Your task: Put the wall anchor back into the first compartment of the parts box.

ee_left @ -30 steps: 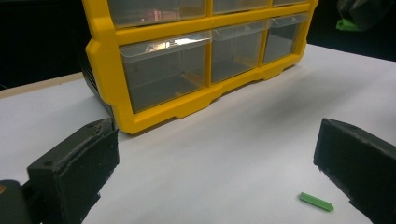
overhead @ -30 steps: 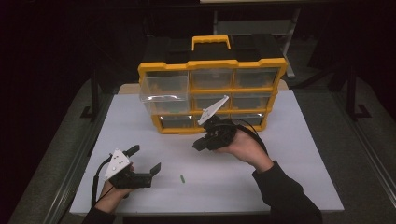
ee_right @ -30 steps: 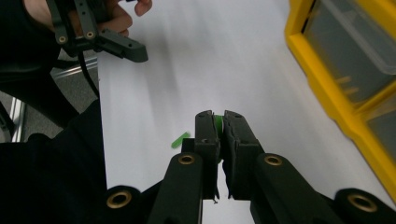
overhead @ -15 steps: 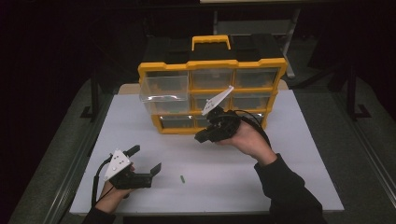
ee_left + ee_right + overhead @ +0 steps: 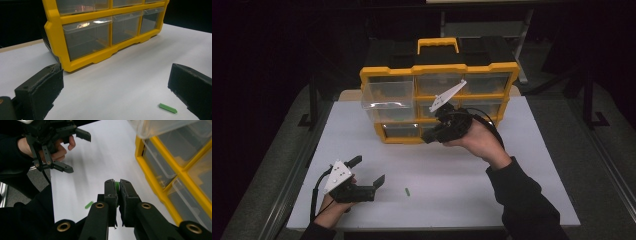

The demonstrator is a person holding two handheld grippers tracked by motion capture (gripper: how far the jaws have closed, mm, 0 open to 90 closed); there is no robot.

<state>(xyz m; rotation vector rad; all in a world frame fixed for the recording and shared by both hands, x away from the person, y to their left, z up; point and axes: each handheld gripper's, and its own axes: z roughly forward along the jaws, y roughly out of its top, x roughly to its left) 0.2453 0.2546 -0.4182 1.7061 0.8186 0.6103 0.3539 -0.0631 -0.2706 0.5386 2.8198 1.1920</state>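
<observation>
Green piece point(image 5: 116, 186) is clamped between closed jaws of right gripper point(image 5: 430, 137), raised at 12 o'clock of table point(image 5: 522, 165), just before yellow drawer organizer point(image 5: 439, 70) | second green piece point(image 5: 407, 191) is lain on table at 6 o'clock | left gripper point(image 5: 368, 173) is held at 7 o'clock, jaws spread wide, nothing gripped

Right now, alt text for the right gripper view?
The right tongs are shut on a small green piece, above a white table. A yellow drawer organizer runs along the right; the left tongs sit open at top left, another green piece below.
</observation>
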